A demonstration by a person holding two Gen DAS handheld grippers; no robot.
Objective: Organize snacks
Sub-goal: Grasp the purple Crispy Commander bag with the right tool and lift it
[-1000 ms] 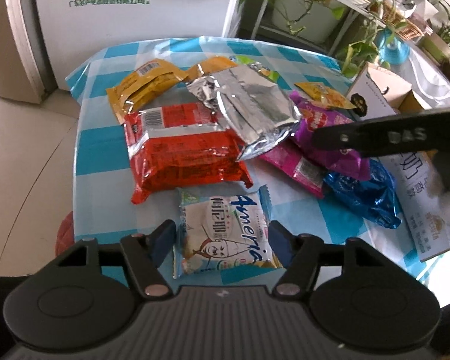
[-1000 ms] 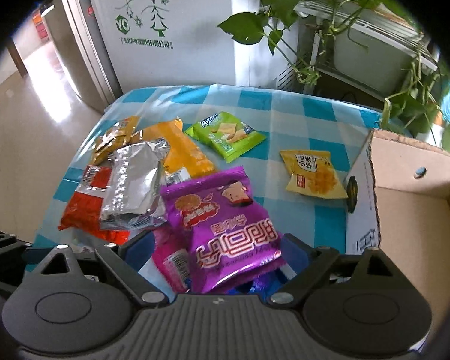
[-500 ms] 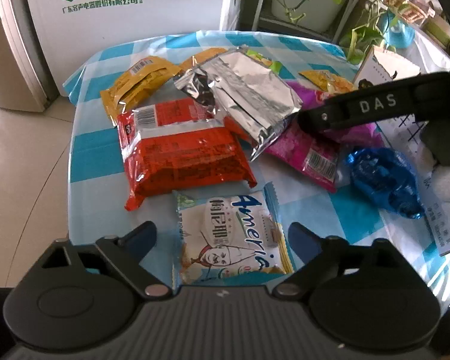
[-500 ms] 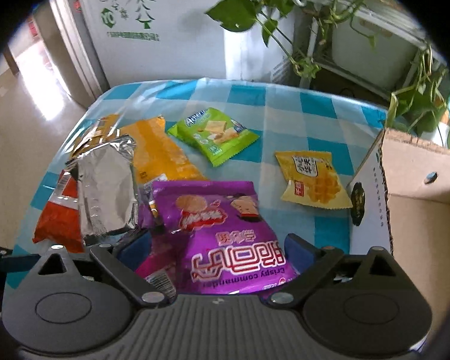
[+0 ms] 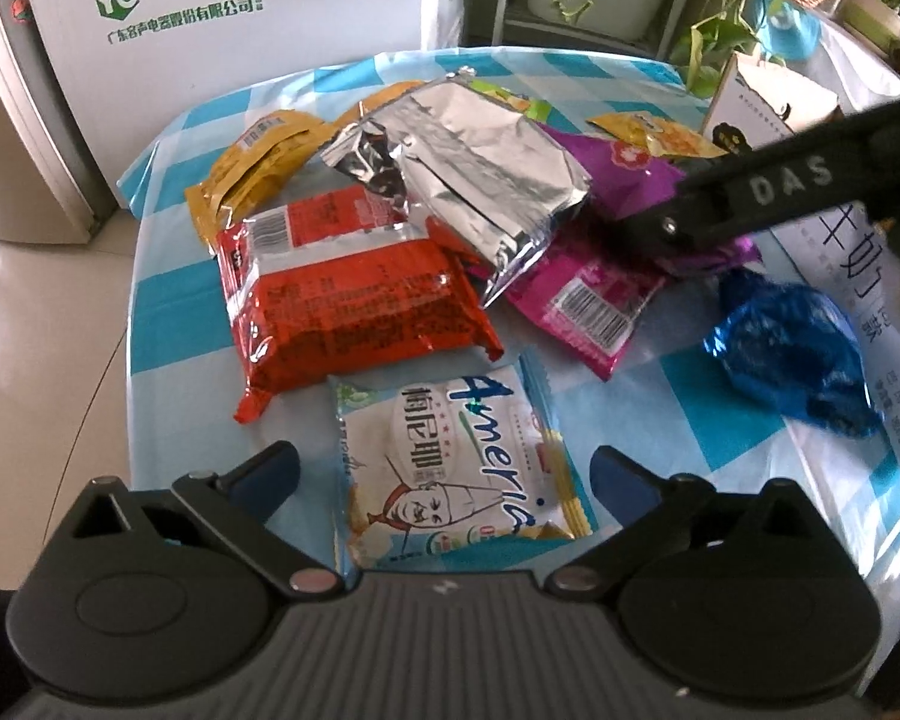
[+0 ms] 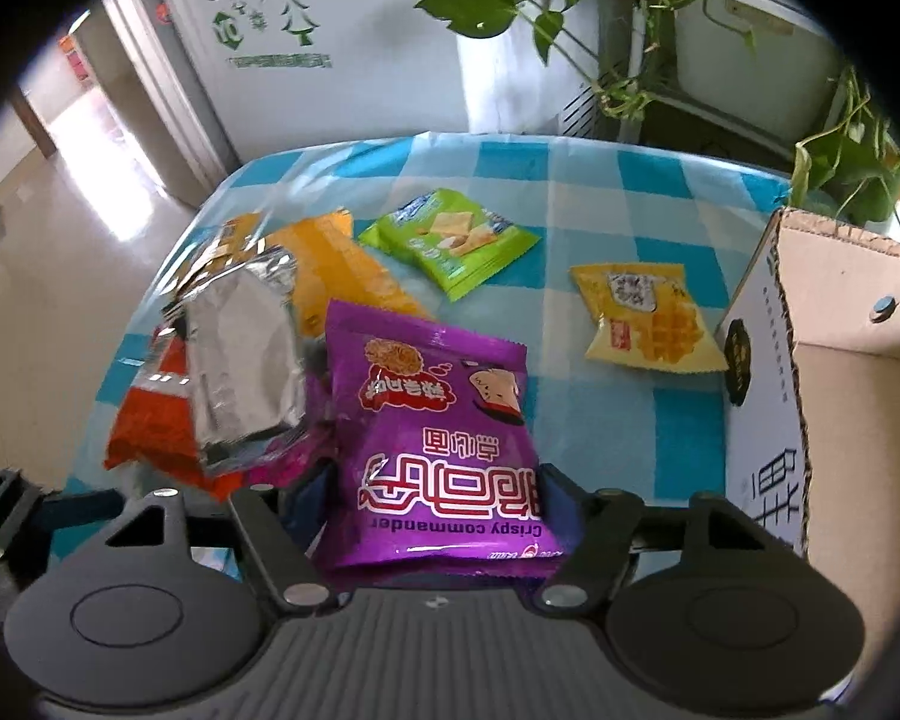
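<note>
Closing on the purple snack bag [image 6: 438,444] near the table's [image 6: 600,192] front edge, the right gripper [image 6: 441,501] should clamp squarely before lifting toward the cardboard box [image 6: 834,324]; the left gripper [image 5: 444,468] gapes empty above the white packet [image 5: 450,462].

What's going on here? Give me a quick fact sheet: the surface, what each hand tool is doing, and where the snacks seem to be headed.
Surface: blue-and-white checked tablecloth
Left tool: opening, straddling the white snack packet without touching it
Right tool: closing on the purple crisp packet
Loose snacks: red packet, silver foil bag, green cracker packet, yellow waffle packet
Likely destination: open cardboard box
</note>
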